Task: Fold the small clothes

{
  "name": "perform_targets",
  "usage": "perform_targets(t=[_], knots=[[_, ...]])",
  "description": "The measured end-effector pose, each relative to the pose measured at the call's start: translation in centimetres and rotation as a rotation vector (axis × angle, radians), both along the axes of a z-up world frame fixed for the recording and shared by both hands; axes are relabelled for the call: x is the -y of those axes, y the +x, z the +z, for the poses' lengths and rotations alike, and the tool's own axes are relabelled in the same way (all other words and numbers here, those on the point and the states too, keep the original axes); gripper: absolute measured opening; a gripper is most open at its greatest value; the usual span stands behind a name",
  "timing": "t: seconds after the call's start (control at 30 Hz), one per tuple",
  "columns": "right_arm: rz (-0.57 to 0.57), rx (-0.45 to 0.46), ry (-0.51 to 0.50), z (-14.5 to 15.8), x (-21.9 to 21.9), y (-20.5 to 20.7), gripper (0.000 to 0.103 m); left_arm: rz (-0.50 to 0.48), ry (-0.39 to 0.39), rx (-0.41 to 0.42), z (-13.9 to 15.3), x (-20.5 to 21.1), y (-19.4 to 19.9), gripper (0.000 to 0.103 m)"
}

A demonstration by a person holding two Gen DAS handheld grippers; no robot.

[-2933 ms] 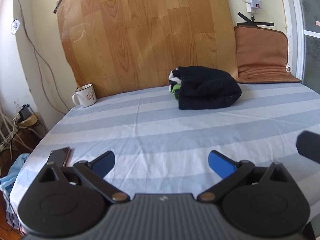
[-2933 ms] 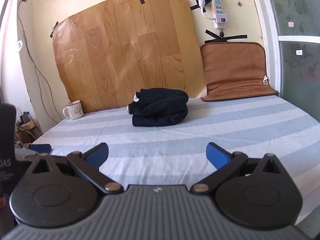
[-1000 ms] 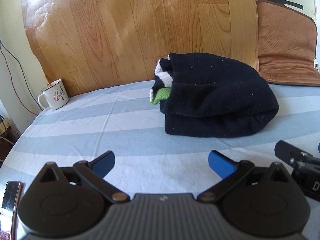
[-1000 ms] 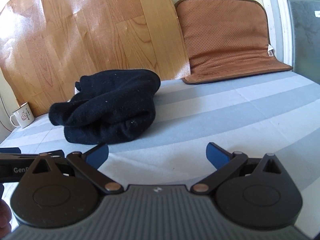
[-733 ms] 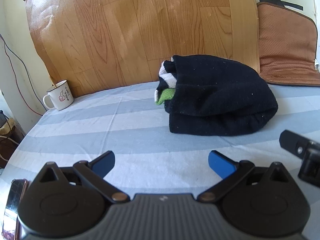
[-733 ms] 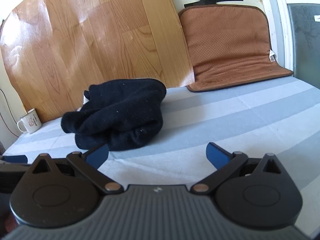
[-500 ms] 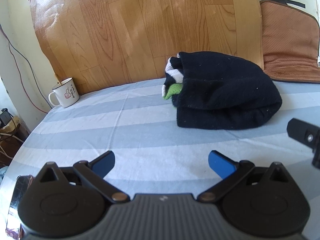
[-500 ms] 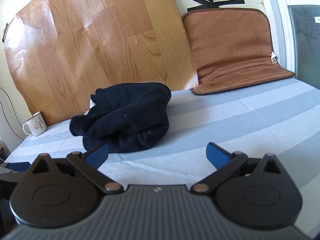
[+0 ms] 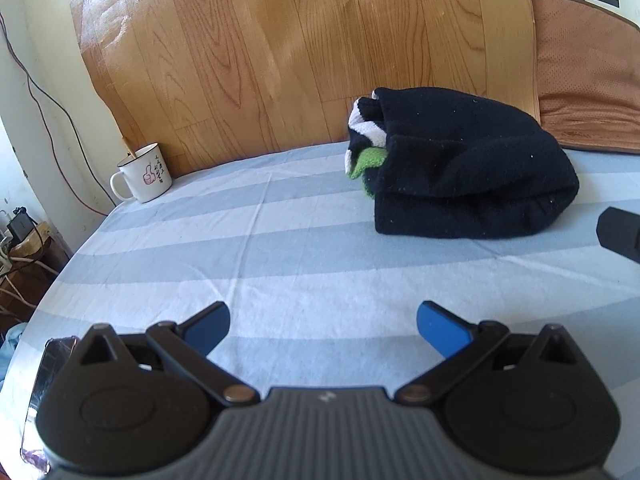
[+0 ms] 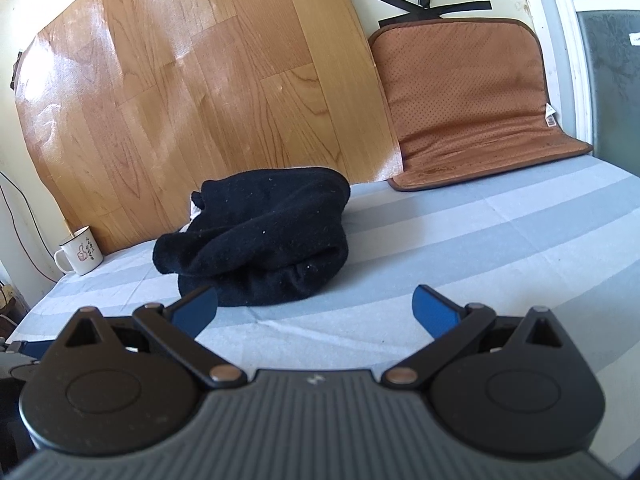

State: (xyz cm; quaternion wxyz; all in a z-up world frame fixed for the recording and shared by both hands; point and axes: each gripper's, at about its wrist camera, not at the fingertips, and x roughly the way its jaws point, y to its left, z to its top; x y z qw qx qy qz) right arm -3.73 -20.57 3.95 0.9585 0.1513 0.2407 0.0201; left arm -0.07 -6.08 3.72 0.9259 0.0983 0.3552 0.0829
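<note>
Black folded garment, white and green showing at its left end, lies on the striped sheet at 1 o'clock of the left gripper. Left gripper: jaws spread wide, empty, touching nothing. Right gripper: jaws spread wide, empty, garment near at 11 o'clock.

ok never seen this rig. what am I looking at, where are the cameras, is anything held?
No robot here: a person carries two handheld grippers, each with a fisheye camera looking forward along its blue-tipped fingers. One picture is from the left gripper, the other from the right gripper. Both stand open and hold nothing. Ahead, on the blue and white striped bedsheet, lies a bundled black knit garment with white and green fabric showing at one end. A white enamel mug stands near the wood-pattern board, and a brown perforated cushion leans against the wall.
</note>
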Motion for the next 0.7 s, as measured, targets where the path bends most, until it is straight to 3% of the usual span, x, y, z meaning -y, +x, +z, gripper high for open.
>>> perform_targets(t=[0.7], knots=[[0.01, 0.002, 0.01, -0.08, -0.4, -0.18, 0.103, 0.012, 0.029, -0.019, -0.72, -0.14, -0.13, 0.103]])
